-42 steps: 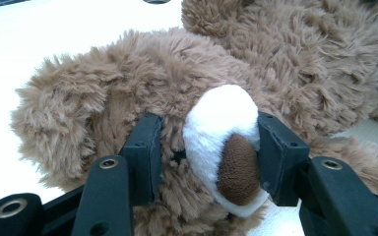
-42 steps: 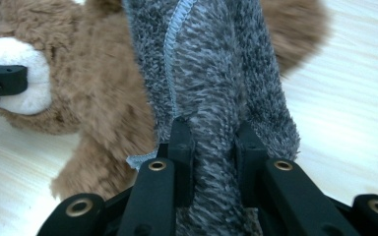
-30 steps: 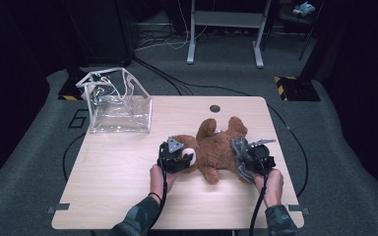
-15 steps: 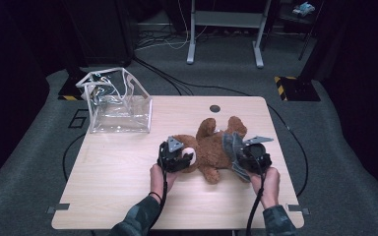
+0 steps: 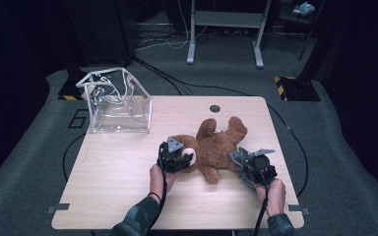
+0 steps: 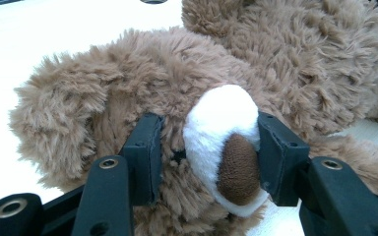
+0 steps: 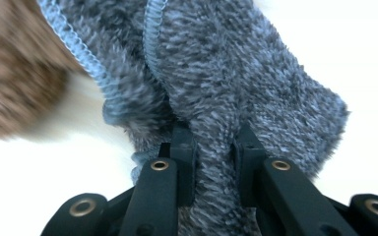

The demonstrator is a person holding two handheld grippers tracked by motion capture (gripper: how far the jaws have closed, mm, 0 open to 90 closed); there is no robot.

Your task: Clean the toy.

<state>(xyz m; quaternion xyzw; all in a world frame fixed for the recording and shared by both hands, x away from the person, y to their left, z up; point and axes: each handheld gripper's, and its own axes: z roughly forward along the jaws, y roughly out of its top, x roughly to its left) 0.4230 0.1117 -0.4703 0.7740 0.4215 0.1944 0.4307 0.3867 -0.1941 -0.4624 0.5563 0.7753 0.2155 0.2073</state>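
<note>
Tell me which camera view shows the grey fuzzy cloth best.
The right gripper view: the grey fuzzy cloth shows close up there, with its blue stitched edge, pinched between the right gripper jaws. The high view shows it small, bunched at that gripper beside the teddy bear.

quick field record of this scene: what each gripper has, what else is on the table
left gripper: shut on the teddy bear, at its white snout
right gripper: shut on a grey fuzzy cloth beside the bear
clear bag: upright at the table's far left corner, apart from the bear
table: light wood
</note>
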